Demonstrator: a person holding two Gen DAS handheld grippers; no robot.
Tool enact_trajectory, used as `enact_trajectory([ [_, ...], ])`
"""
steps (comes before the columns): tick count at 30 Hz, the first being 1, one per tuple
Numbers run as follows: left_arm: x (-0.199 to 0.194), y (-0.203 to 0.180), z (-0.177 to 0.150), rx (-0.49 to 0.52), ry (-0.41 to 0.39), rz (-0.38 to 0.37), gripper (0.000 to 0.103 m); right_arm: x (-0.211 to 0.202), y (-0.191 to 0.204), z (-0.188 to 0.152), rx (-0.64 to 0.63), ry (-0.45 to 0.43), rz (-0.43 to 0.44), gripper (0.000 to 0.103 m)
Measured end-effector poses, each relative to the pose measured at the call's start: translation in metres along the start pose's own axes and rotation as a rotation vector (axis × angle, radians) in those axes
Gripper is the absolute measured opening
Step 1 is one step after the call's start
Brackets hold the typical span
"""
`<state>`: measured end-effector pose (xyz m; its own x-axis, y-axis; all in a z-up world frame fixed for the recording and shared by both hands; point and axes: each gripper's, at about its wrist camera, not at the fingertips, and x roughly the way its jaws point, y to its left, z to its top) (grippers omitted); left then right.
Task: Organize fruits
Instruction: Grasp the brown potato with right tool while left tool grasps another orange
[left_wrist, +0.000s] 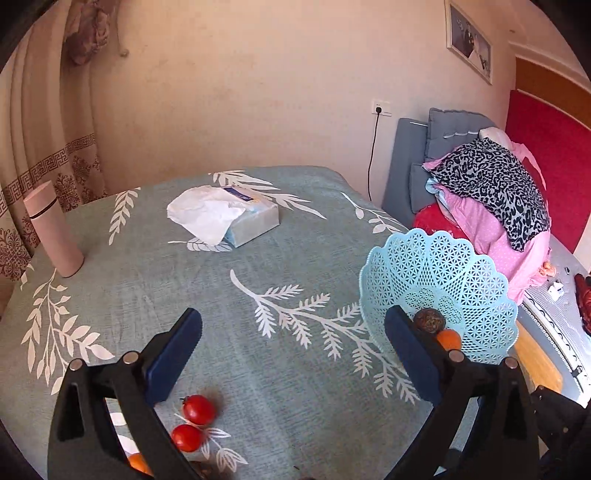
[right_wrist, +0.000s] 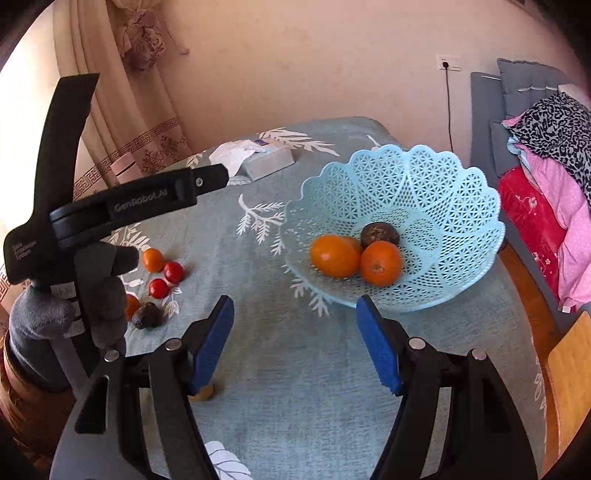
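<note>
Tomatoes (left_wrist: 198, 410) beneath spread left claw (left_wrist: 293, 356)

The left tongs (left_wrist: 293, 332) hang with their blue-padded fingers (left_wrist: 173, 354) spread wide apart, nothing between them, pointing toward twelve o'clock. The right tongs (right_wrist: 295, 325) are likewise spread wide and hold nothing, fingers (right_wrist: 212, 343) aimed at twelve o'clock. From the right wrist view, the left tongs' black body sits at nine o'clock, gripped by a grey-gloved hand (right_wrist: 99, 295).

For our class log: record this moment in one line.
left tongs open | right tongs open | basket: oranges | tomatoes on table
</note>
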<state>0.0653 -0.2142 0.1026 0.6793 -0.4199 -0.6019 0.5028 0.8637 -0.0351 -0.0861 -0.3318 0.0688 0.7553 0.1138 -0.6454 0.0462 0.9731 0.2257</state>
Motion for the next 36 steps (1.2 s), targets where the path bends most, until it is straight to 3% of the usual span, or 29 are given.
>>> enact_trajectory([
  [5, -0.013, 0.047, -0.001, -0.083, -0.002, 0.065, 0.098, 0.018, 0.044, -0.017, -0.121, 0.087, 0.088, 0.07],
  [11, -0.026, 0.1, -0.009, -0.174, 0.008, 0.139, 0.098, 0.035, 0.073, -0.036, -0.212, 0.158, 0.103, 0.07],
  [14, -0.03, 0.125, -0.016, -0.22, 0.019, 0.174, 0.098, 0.042, 0.079, -0.043, -0.245, 0.179, 0.087, 0.066],
  [17, -0.026, 0.146, -0.025, -0.267, 0.043, 0.193, 0.098, 0.047, 0.077, -0.046, -0.249, 0.202, 0.076, 0.054],
  [23, -0.008, 0.164, -0.043, -0.348, 0.122, 0.189, 0.098, 0.05, 0.075, -0.047, -0.256, 0.21, 0.055, 0.046],
  [29, 0.013, 0.156, -0.054, -0.319, 0.187, 0.171, 0.098, 0.05, 0.072, -0.046, -0.252, 0.21, 0.051, 0.034],
  [31, 0.019, 0.152, -0.056, -0.304, 0.207, 0.16, 0.094, 0.049, 0.069, -0.045, -0.239, 0.211, 0.06, 0.031],
  [33, 0.027, 0.148, -0.059, -0.29, 0.24, 0.139, 0.077, 0.048, 0.067, -0.044, -0.226, 0.212, 0.07, 0.03],
  [36, 0.036, 0.144, -0.064, -0.289, 0.275, 0.11, 0.064, 0.048, 0.067, -0.043, -0.216, 0.212, 0.077, 0.03],
])
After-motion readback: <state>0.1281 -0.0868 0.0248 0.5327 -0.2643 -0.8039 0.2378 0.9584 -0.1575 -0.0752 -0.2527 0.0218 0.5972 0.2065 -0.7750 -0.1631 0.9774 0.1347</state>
